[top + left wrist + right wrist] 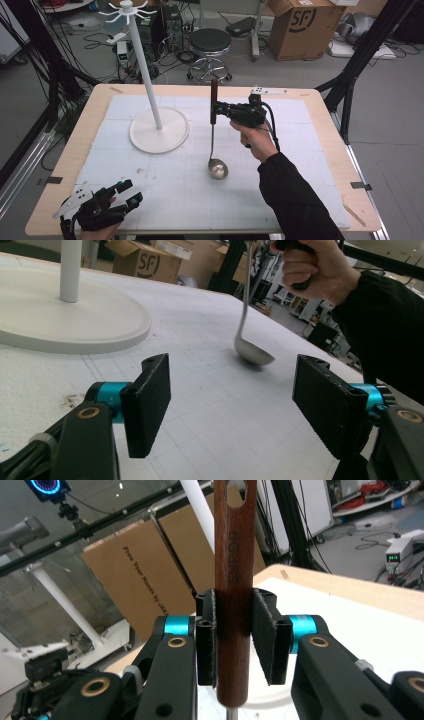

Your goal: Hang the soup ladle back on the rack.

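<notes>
- Ladle (pixel 213 135) first, from the high view: it hangs upright in my right gripper (pixel 216 107), which is clamped on the dark wooden handle. The bowl is low over the table (pixel 200 210), and I cannot tell if it touches.
- The white stand (pixel 150 85) rises to the left of the ladle and a little farther away, its hooks (pixel 127 11) high above. I judge the step in hand is lifting the ladle toward a hook, so I should raise it straight and keep the bowl from swinging.
- My left gripper (pixel 131 192) rests at the near left corner, well apart from the ladle.
- Left gripper view: my left gripper (pixel 230 405) has its jaws apart with nothing between them. The ladle (pixel 243 315) stands beyond, right of the stand's base (pixel 75 320).
- Right gripper view: my right gripper (pixel 235 635) presses both pads on the handle (pixel 233 580) near its lower end. The hanging hole (pixel 235 492) sits above the jaws, free, which should let a hook enter.
</notes>
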`<state>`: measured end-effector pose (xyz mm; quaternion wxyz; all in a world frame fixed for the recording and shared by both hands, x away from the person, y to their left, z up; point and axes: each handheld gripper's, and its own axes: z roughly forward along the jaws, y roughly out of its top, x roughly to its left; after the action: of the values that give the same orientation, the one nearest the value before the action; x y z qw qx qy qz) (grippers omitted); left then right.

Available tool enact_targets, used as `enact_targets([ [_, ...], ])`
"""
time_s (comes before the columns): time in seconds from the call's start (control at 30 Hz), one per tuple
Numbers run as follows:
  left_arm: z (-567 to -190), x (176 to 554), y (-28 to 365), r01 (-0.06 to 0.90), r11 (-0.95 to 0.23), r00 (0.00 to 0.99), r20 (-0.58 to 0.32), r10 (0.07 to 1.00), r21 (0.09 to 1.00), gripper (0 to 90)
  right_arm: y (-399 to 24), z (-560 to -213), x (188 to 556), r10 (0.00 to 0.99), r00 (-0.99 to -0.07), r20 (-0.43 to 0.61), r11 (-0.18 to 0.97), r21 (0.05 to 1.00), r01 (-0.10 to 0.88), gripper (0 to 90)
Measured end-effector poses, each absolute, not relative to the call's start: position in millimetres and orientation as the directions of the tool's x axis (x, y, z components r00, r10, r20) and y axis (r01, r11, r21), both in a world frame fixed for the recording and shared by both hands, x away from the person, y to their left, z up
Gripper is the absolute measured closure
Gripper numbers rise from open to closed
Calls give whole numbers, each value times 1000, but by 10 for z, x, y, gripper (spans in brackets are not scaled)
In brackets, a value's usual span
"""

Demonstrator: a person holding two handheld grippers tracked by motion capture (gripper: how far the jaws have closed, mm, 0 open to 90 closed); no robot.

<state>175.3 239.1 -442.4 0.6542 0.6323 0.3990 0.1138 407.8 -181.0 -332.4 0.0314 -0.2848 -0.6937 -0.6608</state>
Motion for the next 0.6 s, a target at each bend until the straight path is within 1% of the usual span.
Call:
enact_targets([
  [0.37,-4422,1752,2400,352,178,655,-378,654,919,321,-1694,-2940,4097,312,-851,422,-60,903,426,737],
  [0.6,-4417,1747,2413,350,185,654,-381,653,918,321,-1616,-2811,4122,301,-856,419,-69,905,419,737],
])
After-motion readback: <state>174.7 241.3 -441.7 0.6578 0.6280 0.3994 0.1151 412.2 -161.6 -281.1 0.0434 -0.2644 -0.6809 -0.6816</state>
